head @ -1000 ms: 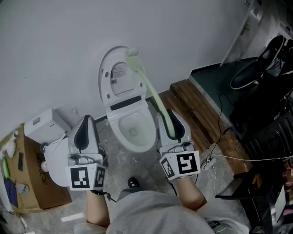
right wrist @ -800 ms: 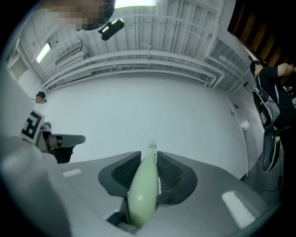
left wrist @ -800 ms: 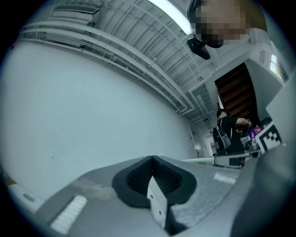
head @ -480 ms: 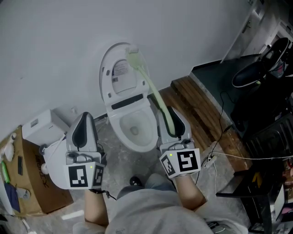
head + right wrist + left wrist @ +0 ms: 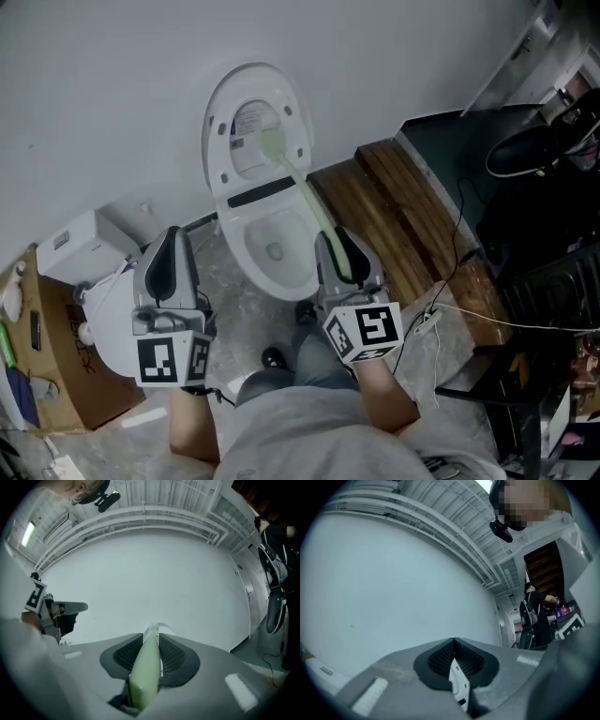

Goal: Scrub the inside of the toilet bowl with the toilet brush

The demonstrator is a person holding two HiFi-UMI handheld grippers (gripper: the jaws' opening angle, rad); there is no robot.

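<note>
Firmly clenched, right tool (image 5: 150,641) around handle of pale green toilet brush (image 5: 307,198); left tool (image 5: 454,660) closed, empty.

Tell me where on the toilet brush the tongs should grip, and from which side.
Grip the toilet brush by the near end of its pale green handle, coming from the person's side, as the right tongs do. The handle is long and slim, so the tongs close across it; the brush head at the far end, by the raised lid, should stay free for the toilet bowl.
</note>
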